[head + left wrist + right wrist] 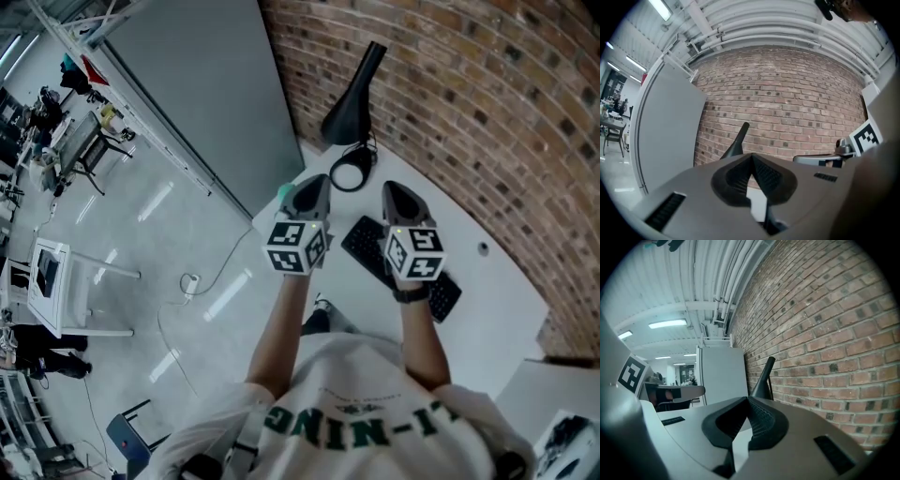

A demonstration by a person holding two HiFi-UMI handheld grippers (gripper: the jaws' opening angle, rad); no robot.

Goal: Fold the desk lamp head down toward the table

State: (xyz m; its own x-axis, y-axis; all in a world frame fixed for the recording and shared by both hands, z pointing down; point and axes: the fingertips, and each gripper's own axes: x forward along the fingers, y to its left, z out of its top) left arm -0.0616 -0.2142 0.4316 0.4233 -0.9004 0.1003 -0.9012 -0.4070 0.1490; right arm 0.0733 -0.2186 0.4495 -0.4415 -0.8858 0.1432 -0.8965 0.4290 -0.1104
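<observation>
Left gripper (313, 190): jaws pressed together, nothing btwn them; the black desk lamp w/ cone-shaped head (356, 98) stands upright ahead of its fingertips, well clear, by the red brick wall (487, 103). Right gripper (395, 195): also closed & empty, lamp ahead & slightly left of its tips, flat black keyboard (448, 292) under it. Best approach, I'd judge: open one gripper, take the cone head near its top & ease it down slowly, other tips steadying the ring base (337, 182); no containers in sight.
</observation>
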